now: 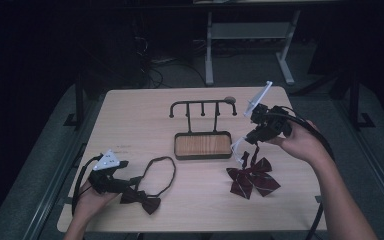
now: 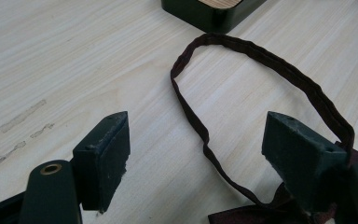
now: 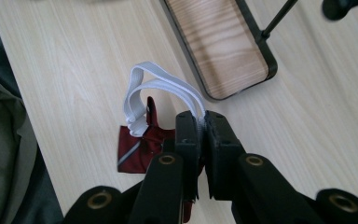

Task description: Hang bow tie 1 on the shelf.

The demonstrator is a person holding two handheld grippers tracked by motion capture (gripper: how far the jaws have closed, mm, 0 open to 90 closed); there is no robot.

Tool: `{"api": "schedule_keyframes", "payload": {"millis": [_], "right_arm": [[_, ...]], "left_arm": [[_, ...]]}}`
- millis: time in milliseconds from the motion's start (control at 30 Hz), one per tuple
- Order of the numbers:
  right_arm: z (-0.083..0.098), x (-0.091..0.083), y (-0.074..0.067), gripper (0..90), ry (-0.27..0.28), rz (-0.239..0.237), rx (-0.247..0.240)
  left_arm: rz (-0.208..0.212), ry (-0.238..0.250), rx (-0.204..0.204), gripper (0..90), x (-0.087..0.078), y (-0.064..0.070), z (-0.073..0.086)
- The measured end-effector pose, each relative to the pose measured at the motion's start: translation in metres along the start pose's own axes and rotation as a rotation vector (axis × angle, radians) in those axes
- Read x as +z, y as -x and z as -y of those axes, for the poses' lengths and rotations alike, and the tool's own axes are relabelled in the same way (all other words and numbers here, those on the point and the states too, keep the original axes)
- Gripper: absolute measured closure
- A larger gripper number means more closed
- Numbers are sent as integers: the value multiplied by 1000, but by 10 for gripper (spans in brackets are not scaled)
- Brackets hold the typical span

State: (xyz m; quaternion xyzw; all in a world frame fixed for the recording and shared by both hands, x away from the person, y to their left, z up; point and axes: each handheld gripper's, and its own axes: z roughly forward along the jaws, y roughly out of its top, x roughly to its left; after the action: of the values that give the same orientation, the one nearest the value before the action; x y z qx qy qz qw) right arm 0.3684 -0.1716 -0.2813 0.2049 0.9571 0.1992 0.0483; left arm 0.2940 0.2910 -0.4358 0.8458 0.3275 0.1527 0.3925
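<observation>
A dark maroon bow tie (image 1: 141, 198) with a thin loop strap (image 1: 161, 172) lies at the table's front left. My left gripper (image 1: 130, 184) rests open beside it, its fingers (image 2: 103, 154) spread over the strap (image 2: 256, 56) without touching it. A red striped bow tie (image 1: 254, 179) lies at the front right, with its white elastic band (image 3: 161, 88) pulled up. My right gripper (image 3: 201, 130) is shut on that white band, held above the table near the stand (image 1: 202, 145).
A black hanger stand with a wooden base (image 1: 202, 145) and a peg rail (image 1: 203, 104) stands in the middle of the light wooden table (image 1: 130, 115). The person's forearms come in from the bottom edge.
</observation>
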Motion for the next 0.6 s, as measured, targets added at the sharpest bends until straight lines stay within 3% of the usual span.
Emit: {"api": "schedule_keyframes", "payload": {"millis": [600], "right_arm": [[-25, -18, 6, 844, 26, 26, -13]], "left_arm": [[0, 1, -7, 238, -1, 0, 0]]}}
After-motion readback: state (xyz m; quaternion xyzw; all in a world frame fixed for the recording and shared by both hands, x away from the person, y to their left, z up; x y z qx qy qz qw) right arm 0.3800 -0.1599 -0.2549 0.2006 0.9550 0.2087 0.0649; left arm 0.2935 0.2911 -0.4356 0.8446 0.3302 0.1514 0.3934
